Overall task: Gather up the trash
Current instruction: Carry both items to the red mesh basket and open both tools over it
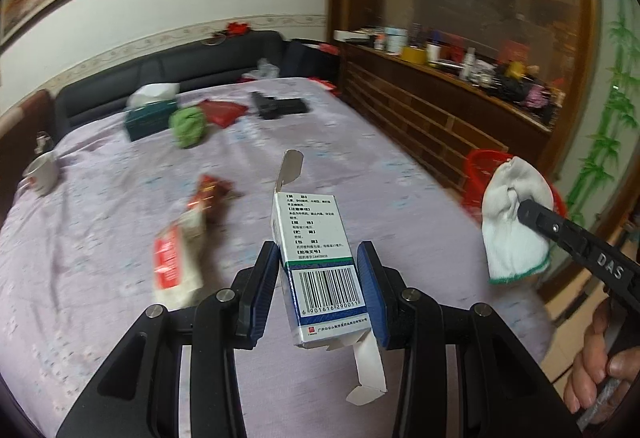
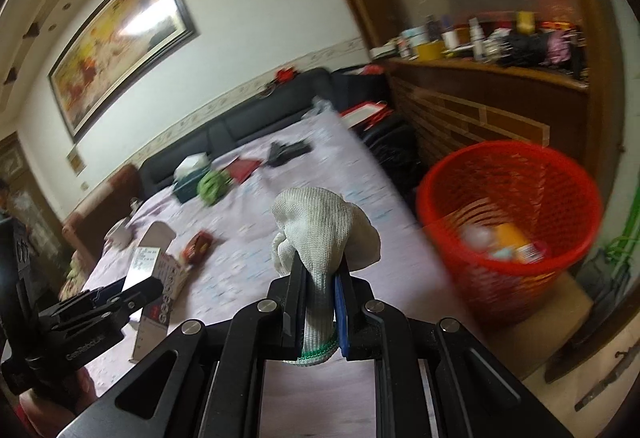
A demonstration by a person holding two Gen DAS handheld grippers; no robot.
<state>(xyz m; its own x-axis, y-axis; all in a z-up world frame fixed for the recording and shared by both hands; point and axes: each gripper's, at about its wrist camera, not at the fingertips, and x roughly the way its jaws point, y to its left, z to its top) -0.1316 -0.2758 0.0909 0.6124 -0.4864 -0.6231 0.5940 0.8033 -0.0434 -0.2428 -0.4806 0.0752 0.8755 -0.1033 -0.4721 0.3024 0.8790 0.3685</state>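
Two claws held level above the worktop (image 1: 100,278) — left claw (image 1: 318,286) clamps a medicine box (image 1: 316,238), right claw (image 2: 318,302) pinches a white glove (image 2: 324,234) beside the red basket (image 2: 560,166).

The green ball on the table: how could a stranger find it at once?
Look at the far end of the purple table, near the black sofa. The green ball lies between a dark tissue box and a red packet, the only bright green thing there.

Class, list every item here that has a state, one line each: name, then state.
left tool: shut on medicine box
medicine box: held, both end flaps open
right tool: shut on white glove
white glove: held, bunched
red basket: upright, holding trash
tissue box: tissue sticking out
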